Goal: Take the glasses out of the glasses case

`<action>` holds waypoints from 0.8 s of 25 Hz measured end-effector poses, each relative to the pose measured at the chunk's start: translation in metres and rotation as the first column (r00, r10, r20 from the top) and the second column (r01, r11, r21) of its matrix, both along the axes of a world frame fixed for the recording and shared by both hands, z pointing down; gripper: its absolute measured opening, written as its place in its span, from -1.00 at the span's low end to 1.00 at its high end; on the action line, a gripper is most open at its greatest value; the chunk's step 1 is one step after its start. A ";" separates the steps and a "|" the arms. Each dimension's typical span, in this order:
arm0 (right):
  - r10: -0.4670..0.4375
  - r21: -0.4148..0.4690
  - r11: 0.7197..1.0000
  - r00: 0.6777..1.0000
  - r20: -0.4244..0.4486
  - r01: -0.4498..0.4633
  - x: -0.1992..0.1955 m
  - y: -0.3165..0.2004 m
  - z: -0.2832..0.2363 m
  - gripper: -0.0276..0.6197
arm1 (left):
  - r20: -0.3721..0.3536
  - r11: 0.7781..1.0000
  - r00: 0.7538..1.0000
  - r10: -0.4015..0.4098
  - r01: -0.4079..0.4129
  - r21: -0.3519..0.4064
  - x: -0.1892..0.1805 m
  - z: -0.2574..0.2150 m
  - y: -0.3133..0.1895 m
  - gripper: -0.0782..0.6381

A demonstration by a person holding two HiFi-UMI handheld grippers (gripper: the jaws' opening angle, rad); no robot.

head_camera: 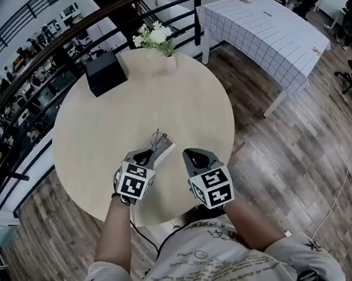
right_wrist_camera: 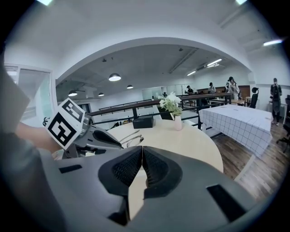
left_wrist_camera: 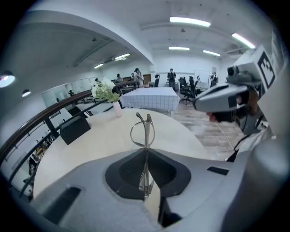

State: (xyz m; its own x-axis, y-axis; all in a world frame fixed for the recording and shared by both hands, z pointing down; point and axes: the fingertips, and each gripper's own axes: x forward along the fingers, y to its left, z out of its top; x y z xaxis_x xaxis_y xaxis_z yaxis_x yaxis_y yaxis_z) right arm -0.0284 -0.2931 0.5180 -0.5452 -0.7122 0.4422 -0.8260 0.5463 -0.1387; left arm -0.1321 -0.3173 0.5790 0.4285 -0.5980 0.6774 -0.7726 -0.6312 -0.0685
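My left gripper is shut on a folded pair of thin metal-framed glasses. The glasses stand out past the jaws over the round wooden table. In the head view the glasses show just ahead of that gripper, with a pale flat thing under them that may be the case. My right gripper hovers beside the left one near the table's front edge, shut with nothing between its pads. From the right gripper view, the left gripper and the glasses show at the left.
A black box stands at the table's far left, and a small vase of white flowers at its far edge. A dark railing runs behind the table. A checked-cloth table stands to the right.
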 end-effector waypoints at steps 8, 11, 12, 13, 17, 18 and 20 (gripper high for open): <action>-0.084 0.131 0.989 0.991 0.101 0.071 -0.047 0.020 -0.042 -0.87 | -0.214 0.950 0.948 -0.235 0.271 0.156 -0.025 -0.069 0.018 -0.70; -0.116 0.175 0.980 0.989 0.093 0.098 -0.066 0.028 -0.052 -0.87 | -0.247 0.914 0.919 -0.306 0.356 0.193 -0.037 -0.086 0.031 -0.70; -0.124 0.178 0.979 0.987 0.104 0.104 -0.072 0.031 -0.054 -0.87 | -0.257 0.901 0.909 -0.328 0.383 0.205 -0.042 -0.092 0.036 -0.70; -0.127 0.178 0.978 0.985 0.117 0.105 -0.078 0.033 -0.056 -0.87 | -0.264 0.887 0.899 -0.348 0.407 0.219 -0.047 -0.097 0.041 -0.70; -0.106 0.178 0.981 0.980 0.167 0.075 -0.092 0.040 -0.064 -0.87 | -0.290 0.846 0.867 -0.406 0.476 0.241 -0.070 -0.110 0.068 -0.70; -0.097 0.179 0.982 0.979 0.179 0.064 -0.094 0.041 -0.066 -0.87 | -0.295 0.835 0.858 -0.421 0.493 0.243 -0.076 -0.112 0.074 -0.70; -0.088 0.184 0.982 0.977 0.195 0.052 -0.100 0.042 -0.070 -0.87 | -0.302 0.806 0.836 -0.458 0.534 0.255 -0.092 -0.115 0.085 -0.70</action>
State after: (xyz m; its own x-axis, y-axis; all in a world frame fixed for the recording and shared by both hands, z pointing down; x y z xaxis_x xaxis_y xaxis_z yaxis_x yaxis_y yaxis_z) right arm -0.1285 -0.2511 0.4483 -0.6614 -0.7259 0.1888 -0.7497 0.6324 -0.1948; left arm -0.2241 -0.2321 0.4637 0.1252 -0.9319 0.3404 -0.9915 -0.1297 0.0096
